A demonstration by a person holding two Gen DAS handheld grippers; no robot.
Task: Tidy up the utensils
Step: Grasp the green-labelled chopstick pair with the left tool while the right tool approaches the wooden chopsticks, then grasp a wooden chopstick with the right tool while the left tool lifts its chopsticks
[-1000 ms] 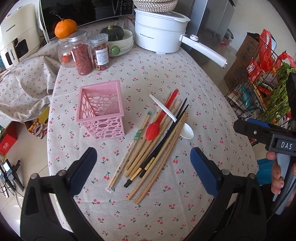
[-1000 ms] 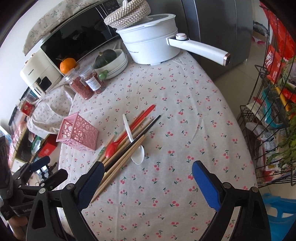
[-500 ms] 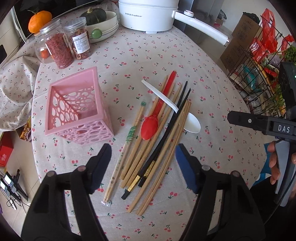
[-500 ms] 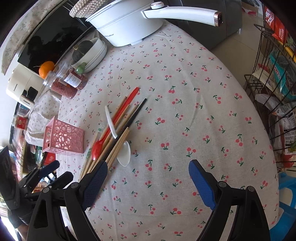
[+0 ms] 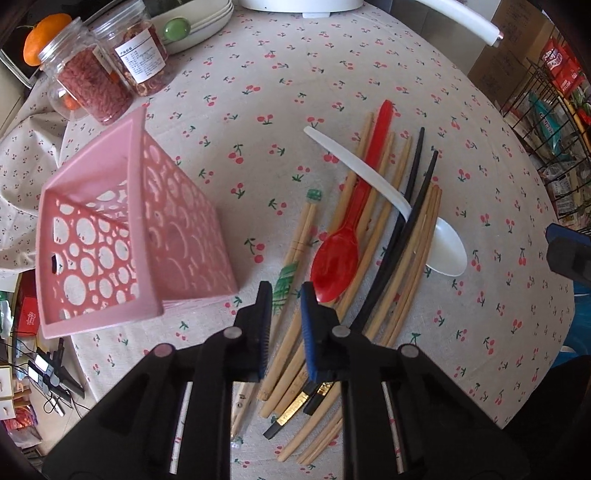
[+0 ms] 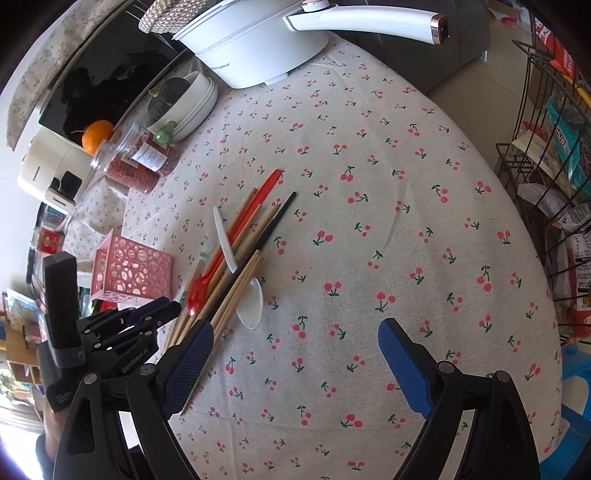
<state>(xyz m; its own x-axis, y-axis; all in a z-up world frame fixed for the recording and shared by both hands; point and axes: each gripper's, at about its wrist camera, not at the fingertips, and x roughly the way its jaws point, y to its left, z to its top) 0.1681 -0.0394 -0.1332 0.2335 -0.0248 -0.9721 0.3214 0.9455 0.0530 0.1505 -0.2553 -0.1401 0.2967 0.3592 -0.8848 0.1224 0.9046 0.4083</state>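
A pink perforated holder (image 5: 122,236) stands left of a pile of utensils: wooden chopsticks (image 5: 373,229), black chopsticks (image 5: 402,229), a red spoon (image 5: 338,260) and a white spoon (image 5: 445,249). My left gripper (image 5: 284,295) is low over the green-patterned chopsticks (image 5: 286,284), its jaws narrowed around them with a small gap each side. My right gripper (image 6: 295,343) is wide open and empty, above bare cloth right of the pile (image 6: 236,258). The holder (image 6: 133,267) and left gripper (image 6: 155,314) also show in the right wrist view.
Two jars (image 5: 110,70), an orange (image 5: 40,37), stacked bowls (image 5: 199,22) and a white electric pot (image 6: 258,40) stand at the table's far side. A wire rack (image 6: 554,147) with packets stands off the right edge.
My left gripper has come down onto the left side of the pile and its jaws have narrowed from wide open to nearly shut. My right gripper has dropped closer to the table, still open.
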